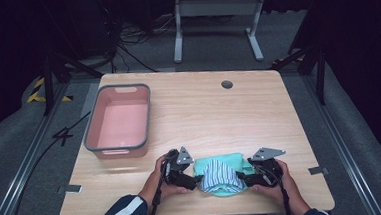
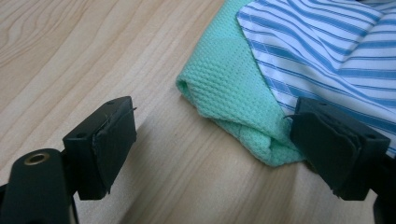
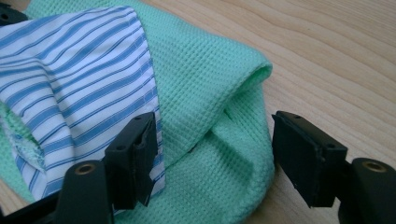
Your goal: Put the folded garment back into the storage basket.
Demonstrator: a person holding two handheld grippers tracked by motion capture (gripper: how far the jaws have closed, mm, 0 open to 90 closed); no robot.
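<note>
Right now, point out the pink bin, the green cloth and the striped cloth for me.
pink bin (image 1: 92, 119), high view, on its left wall.
green cloth (image 3: 205, 88), right gripper view, on its folded upper layer.
striped cloth (image 2: 327, 42), left gripper view, on its flat top surface.

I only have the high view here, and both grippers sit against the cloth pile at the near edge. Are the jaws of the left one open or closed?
Observer: Open. In the left gripper view the left gripper has its jaws wide apart, with the folded corner of the green cloth between them, not yet pinched.
Operator: And the right one?
Observer: Also open. The right gripper straddles a raised fold of the green cloth.
Operator: Is the striped cloth near either jaw?
Observer: Yes. In the right gripper view the striped cloth has its edge running just behind that gripper's left-hand jaw.
</note>
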